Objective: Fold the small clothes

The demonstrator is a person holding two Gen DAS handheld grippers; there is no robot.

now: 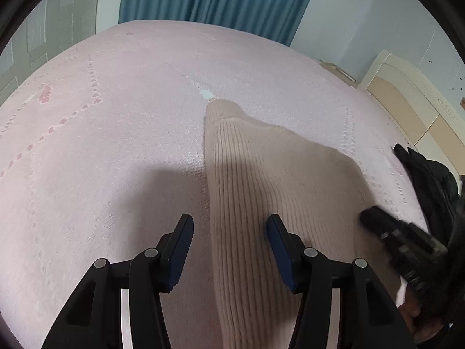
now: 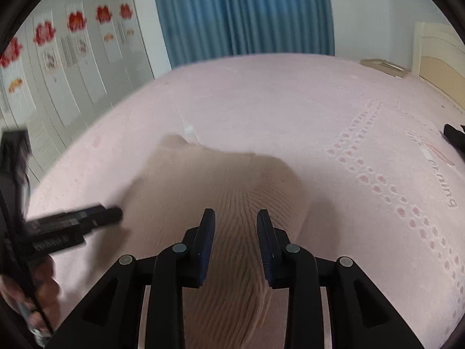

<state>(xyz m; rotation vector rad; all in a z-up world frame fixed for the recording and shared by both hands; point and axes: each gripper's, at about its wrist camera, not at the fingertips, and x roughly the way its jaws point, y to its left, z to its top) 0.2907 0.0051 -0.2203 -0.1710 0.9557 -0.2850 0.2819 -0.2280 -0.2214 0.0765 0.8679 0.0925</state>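
A beige ribbed knit garment (image 1: 261, 192) lies on the pink bed (image 1: 110, 133), stretching from the near edge away to a narrow end. My left gripper (image 1: 229, 226) is open, its fingers standing either side of the garment's left edge, just above it. In the right wrist view the same garment (image 2: 221, 186) runs under my right gripper (image 2: 236, 221), which is open over its near part. The right gripper shows blurred at the right of the left wrist view (image 1: 386, 226); the left gripper shows blurred at the left of the right wrist view (image 2: 87, 218).
Black clothing (image 1: 430, 180) lies on the bed's right side. A small pale tag (image 1: 207, 94) lies beyond the garment's far tip. Blue curtains (image 2: 241, 11) hang behind the bed, a headboard (image 1: 412, 99) stands at right, and closet doors (image 2: 66, 58) at left.
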